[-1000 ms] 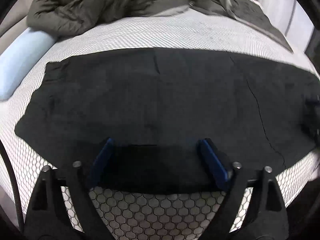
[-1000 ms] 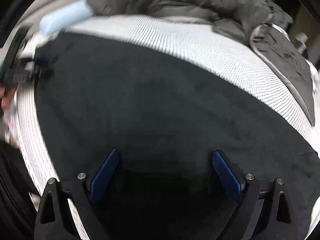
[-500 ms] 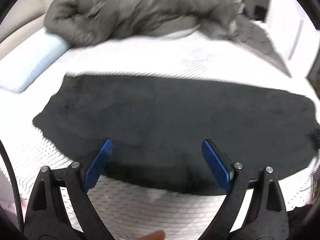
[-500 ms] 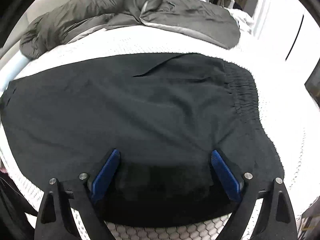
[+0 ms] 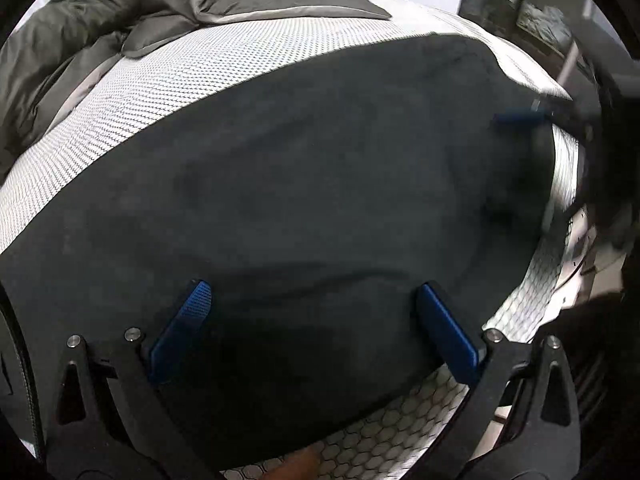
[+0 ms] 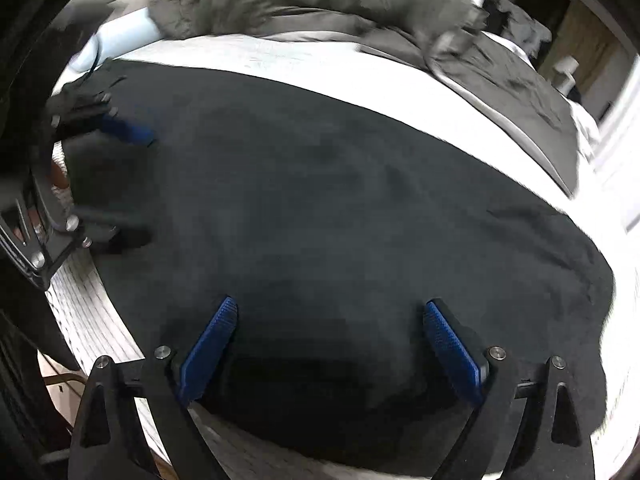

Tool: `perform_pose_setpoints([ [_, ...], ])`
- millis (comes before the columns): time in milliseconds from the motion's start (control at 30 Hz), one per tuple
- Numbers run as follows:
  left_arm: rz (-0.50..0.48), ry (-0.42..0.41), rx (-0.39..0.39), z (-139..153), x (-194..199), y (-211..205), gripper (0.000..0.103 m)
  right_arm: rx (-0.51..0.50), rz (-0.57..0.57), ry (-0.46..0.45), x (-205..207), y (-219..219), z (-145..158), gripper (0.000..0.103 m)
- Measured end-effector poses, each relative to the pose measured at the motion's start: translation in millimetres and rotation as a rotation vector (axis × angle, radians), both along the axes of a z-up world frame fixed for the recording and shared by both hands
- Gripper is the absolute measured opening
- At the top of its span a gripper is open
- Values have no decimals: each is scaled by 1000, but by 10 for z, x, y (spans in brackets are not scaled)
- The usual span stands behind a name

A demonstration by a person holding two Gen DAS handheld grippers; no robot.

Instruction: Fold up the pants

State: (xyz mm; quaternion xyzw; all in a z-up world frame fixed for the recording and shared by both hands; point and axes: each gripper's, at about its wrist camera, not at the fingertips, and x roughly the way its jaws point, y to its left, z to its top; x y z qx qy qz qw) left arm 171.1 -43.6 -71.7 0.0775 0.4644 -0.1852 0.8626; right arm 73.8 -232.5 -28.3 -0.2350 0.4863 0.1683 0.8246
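Black pants (image 5: 320, 184) lie spread flat on the bed's white patterned cover (image 5: 168, 80); they also fill the right wrist view (image 6: 340, 200). My left gripper (image 5: 316, 300) is open, its blue fingers (image 5: 184, 320) over the pants' near edge, holding nothing. My right gripper (image 6: 332, 320) is open over the pants' near edge, empty. The right gripper shows blurred at the far right of the left wrist view (image 5: 520, 116). The left gripper shows at the left of the right wrist view (image 6: 128, 132).
A crumpled grey duvet (image 6: 320, 0) lies along the far side of the bed, also in the left wrist view (image 5: 80, 40). A light blue pillow (image 6: 120, 40) sits at the far left. The bed's near edge (image 5: 540, 320) drops off at the right.
Both views have swung round: the left one now faces right along the pants, the right one faces left. Each gripper has come into the other's view. Both jaws stay open.
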Motion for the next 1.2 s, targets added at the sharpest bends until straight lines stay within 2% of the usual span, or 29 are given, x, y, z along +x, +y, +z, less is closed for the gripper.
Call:
perform_pose_setpoints([
  [100, 5, 8, -30, -30, -14, 89, 102, -36, -183, -36, 94, -692, 89, 97],
  [233, 10, 10, -31, -44, -6, 117, 103, -111, -576, -113, 266, -1661, 161, 98],
  [267, 12, 12, -28, -46, -3, 152, 103, -97, -659, -115, 290, -1844, 163, 101],
  [300, 14, 14, -23, -39, 19, 161, 103, -16, -691, -92, 300, -1950, 156, 101],
  [333, 19, 17, -23, -22, 33, 167, 103, -12, -695, -94, 305, -1949, 148, 101],
  [433, 50, 1, -21, 105, 80, 242, 103, -134, -634, -165, 324, -1674, 222, 101],
  [533, 137, -51, 30, 259, 249, 357, 103, -98, -590, -213, 389, -1438, 353, 101],
  [667, 182, 18, 52, 224, 651, 435, 102, -125, -523, -237, 426, -1065, 393, 101],
  [733, 198, 39, 76, 173, 774, 443, 102, -222, -517, -232, 591, -989, 321, 101],
  [800, 208, 56, 87, 98, 823, 449, 102, -327, -550, -246, 688, -1031, 307, 101],
  [900, 206, 68, 89, 2, 833, 481, 103, -381, -706, -248, 559, -1463, 314, 100],
  [933, 207, 70, 81, -6, 826, 508, 103, -349, -747, -260, 521, -1564, 366, 100],
  [967, 211, 71, 78, -8, 819, 528, 102, -256, -765, -285, 449, -1641, 480, 100],
  [1100, 210, 58, 14, 90, 803, 547, 102, 70, -691, -345, 418, -1551, 813, 100],
  [1133, 191, 59, -12, 115, 813, 511, 102, 105, -644, -329, 453, -1415, 822, 100],
  [1200, 153, 57, -18, 131, 843, 407, 102, 113, -543, -282, 540, -1066, 756, 101],
])
